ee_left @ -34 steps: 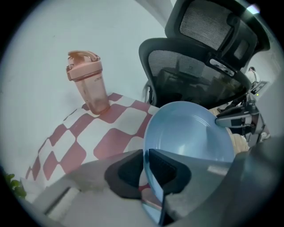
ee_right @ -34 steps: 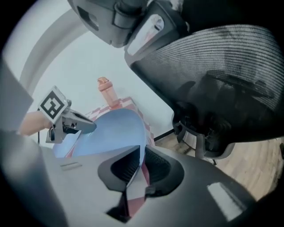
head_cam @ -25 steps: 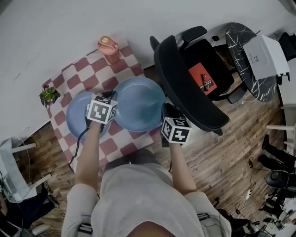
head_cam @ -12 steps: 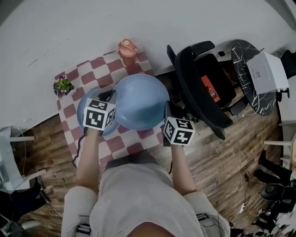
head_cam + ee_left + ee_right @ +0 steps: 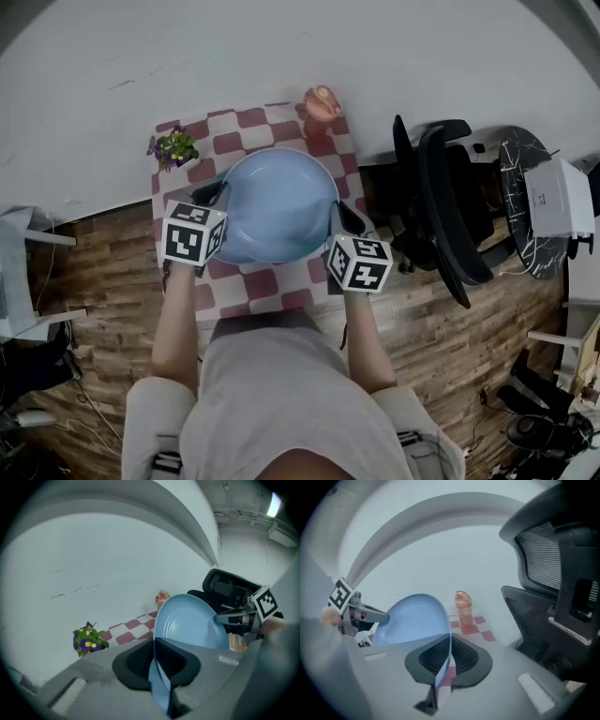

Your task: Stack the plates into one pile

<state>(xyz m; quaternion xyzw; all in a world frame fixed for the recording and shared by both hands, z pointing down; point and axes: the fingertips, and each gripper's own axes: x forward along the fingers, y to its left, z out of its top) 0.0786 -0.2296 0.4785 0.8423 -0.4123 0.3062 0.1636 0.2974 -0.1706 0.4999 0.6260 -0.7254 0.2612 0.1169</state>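
Observation:
A large blue plate (image 5: 277, 202) hangs above the checked table (image 5: 253, 127), held at opposite rims. My left gripper (image 5: 214, 192) is shut on its left rim; its jaws have just been closing on that rim. My right gripper (image 5: 342, 216) is shut on the right rim. In the left gripper view the plate (image 5: 187, 625) runs edge-on between the pads of that gripper (image 5: 154, 660). The right gripper view shows the plate (image 5: 412, 620) the same way in the right gripper (image 5: 449, 656). A sliver of a second blue plate (image 5: 223, 253) shows under the held one.
A small potted plant (image 5: 173, 147) stands at the table's far left corner and a pink lidded cup (image 5: 321, 101) at its far right corner. A black office chair (image 5: 450, 206) stands close to the table's right side. The wall runs along the table's far edge.
The held plate has risen and moved left across the table; it now covers the second plate that lay in plain sight to its left. Both grippers moved with it.

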